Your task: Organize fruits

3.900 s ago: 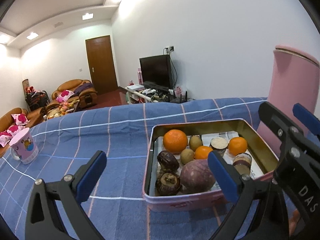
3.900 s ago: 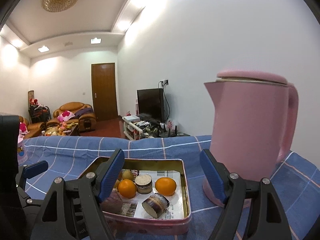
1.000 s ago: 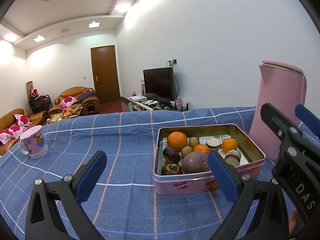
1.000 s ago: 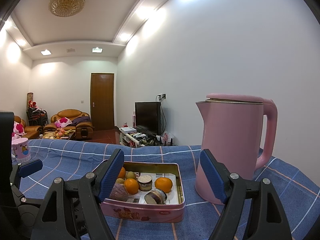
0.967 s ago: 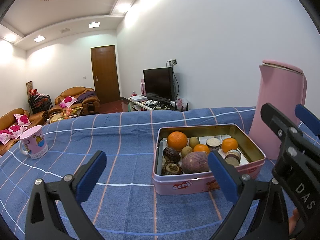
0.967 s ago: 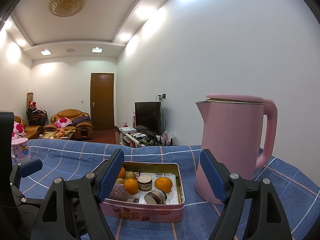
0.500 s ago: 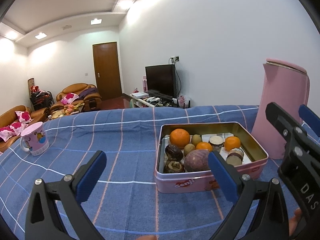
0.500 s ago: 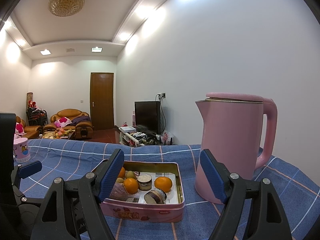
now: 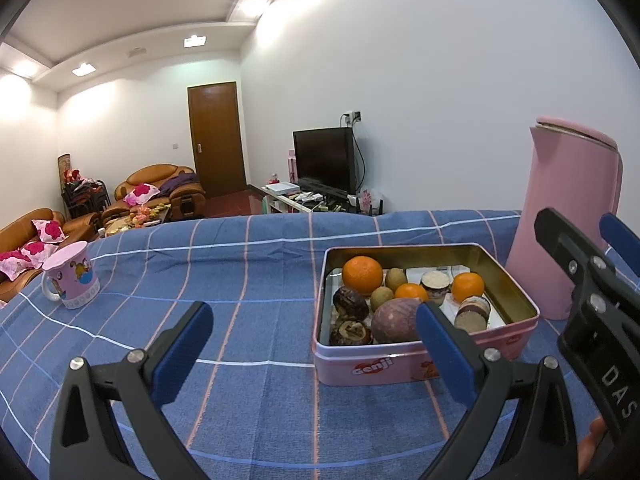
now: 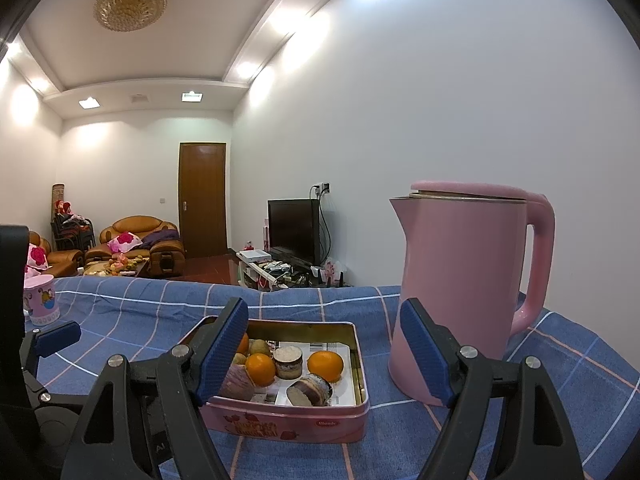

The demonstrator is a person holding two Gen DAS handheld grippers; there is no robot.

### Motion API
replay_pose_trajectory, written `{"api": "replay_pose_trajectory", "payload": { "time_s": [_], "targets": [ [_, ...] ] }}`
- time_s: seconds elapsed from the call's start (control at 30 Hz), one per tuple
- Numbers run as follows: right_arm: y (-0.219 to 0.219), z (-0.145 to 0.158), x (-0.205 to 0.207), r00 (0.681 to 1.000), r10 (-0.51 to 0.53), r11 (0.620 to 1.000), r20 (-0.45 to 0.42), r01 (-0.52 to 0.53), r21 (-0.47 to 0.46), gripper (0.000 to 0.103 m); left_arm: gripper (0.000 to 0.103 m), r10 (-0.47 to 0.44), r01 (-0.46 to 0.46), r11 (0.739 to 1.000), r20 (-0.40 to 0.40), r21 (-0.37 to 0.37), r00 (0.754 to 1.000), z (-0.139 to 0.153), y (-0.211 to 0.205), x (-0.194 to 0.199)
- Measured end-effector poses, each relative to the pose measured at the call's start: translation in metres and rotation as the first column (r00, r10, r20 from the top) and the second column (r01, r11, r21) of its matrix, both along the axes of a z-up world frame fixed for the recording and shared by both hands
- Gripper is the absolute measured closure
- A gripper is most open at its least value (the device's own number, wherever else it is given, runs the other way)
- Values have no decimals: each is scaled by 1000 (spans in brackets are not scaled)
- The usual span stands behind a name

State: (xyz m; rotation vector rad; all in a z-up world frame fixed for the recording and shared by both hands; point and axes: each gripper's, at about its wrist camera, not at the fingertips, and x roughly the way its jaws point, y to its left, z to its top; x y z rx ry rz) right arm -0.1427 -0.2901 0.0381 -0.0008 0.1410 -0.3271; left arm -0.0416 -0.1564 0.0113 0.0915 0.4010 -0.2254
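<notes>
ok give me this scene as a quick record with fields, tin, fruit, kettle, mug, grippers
surface: blue checked cloth
container: open pink rectangular metal tin, on the cloth
contents: three oranges, largest at far left corner; round purple fruit at near side; kiwis, dark brown pieces
kettle: tall pink kettle, upright, right of tin
mug: pink cartoon mug, far left
left gripper: open, empty
right gripper: open, empty

open cloth left of tin, kettle crowding right

Black plastic left tool, blue ribbed pads, silver screws, white "DAS" lettering
</notes>
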Motion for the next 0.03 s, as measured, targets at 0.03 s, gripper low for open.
{"api": "replay_pose_trajectory", "payload": {
  "time_s": [0.03],
  "targets": [
    [0, 0, 0, 1000, -1, 1000, 0, 1, 1, 23, 0, -1, 1, 1000, -1, 2, 1000, 0, 0, 0]
  ]
}}
